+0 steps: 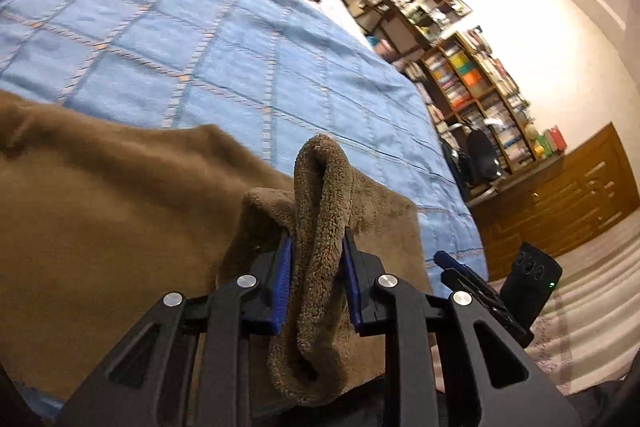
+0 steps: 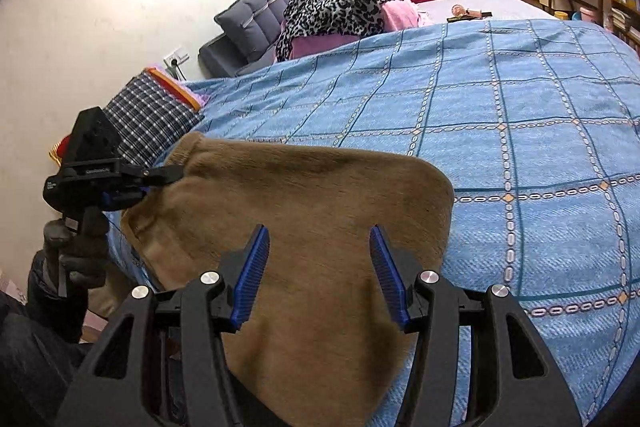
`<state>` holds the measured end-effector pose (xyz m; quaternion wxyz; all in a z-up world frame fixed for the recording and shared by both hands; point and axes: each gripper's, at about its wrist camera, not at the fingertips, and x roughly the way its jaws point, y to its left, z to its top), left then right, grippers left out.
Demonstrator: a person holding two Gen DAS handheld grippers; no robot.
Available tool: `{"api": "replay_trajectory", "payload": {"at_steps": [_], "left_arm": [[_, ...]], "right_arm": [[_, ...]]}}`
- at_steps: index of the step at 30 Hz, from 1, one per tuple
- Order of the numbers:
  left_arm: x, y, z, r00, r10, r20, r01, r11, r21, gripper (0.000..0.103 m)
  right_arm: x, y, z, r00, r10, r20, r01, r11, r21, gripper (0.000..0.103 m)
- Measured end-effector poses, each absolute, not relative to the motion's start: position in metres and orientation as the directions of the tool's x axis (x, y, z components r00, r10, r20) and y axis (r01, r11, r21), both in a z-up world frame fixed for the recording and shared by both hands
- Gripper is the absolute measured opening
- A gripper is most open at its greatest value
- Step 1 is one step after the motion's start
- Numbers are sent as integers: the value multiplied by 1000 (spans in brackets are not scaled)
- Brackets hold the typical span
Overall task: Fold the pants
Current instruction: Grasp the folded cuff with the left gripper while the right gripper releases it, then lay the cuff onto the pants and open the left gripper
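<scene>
The brown fleece pants [image 2: 312, 211] lie folded on the blue checked bedspread [image 2: 520, 115] near the bed's front edge. My left gripper [image 1: 316, 239] is shut on a bunched edge of the pants [image 1: 320, 195], which stands up between its blue pads. It also shows in the right wrist view [image 2: 168, 177], at the pants' far left corner. My right gripper [image 2: 318, 233] is open and empty, its blue pads spread just above the middle of the pants. The right gripper also shows in the left wrist view [image 1: 452, 263], beside the pants' right edge.
A plaid cushion [image 2: 148, 119] lies at the bed's left edge. A leopard-print and pink pile [image 2: 340, 11] sits near the red headboard. Bookshelves [image 1: 472, 75] and a wooden cabinet [image 1: 568, 187] stand along the wall beyond the bed.
</scene>
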<state>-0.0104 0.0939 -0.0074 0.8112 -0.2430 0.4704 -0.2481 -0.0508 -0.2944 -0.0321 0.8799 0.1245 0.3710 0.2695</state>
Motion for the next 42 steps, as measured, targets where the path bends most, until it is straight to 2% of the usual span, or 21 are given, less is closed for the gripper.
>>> {"api": "replay_trajectory", "payload": {"at_steps": [4, 8, 13, 15, 17, 21, 23, 24, 29, 34, 42], "left_arm": [[-10, 117, -33, 423, -600, -679, 102, 776, -622, 23], [-6, 121, -69, 373, -576, -727, 45, 794, -606, 26], [-5, 117, -81, 367, -553, -748, 32, 811, -584, 33], [-6, 118, -74, 390, -539, -747, 38, 820, -571, 47], [-8, 121, -63, 424, -520, -741, 47, 830, -556, 52], [-14, 123, -42, 479, -499, -722, 76, 843, -533, 53], [-18, 118, -30, 502, -497, -708, 105, 847, -521, 53], [-21, 114, -25, 511, -500, -699, 127, 849, -513, 53], [-23, 85, -12, 497, -544, -677, 220, 833, -508, 53], [-23, 64, -26, 459, -556, -693, 234, 828, -510, 53], [-21, 57, -62, 438, -534, -723, 232, 845, -482, 53]], "right_arm": [[-49, -273, -43, 534, 568, -626, -416, 821, 391, 54], [-48, -256, -66, 503, 498, -707, -419, 855, 304, 54], [-49, -261, -71, 504, 496, -707, -402, 859, 316, 54], [-53, -267, -65, 522, 505, -687, -398, 857, 327, 54], [-59, -279, -56, 545, 508, -667, -383, 858, 341, 54], [-76, -300, -45, 567, 494, -659, -351, 869, 349, 55], [-86, -309, -41, 570, 480, -667, -347, 876, 334, 65], [-93, -312, -40, 568, 475, -672, -350, 878, 325, 66], [-119, -310, -41, 513, 484, -709, -407, 864, 296, 67], [-129, -292, -57, 482, 427, -765, -450, 870, 202, 67], [-125, -295, -83, 508, 319, -800, -383, 916, 122, 67]]}}
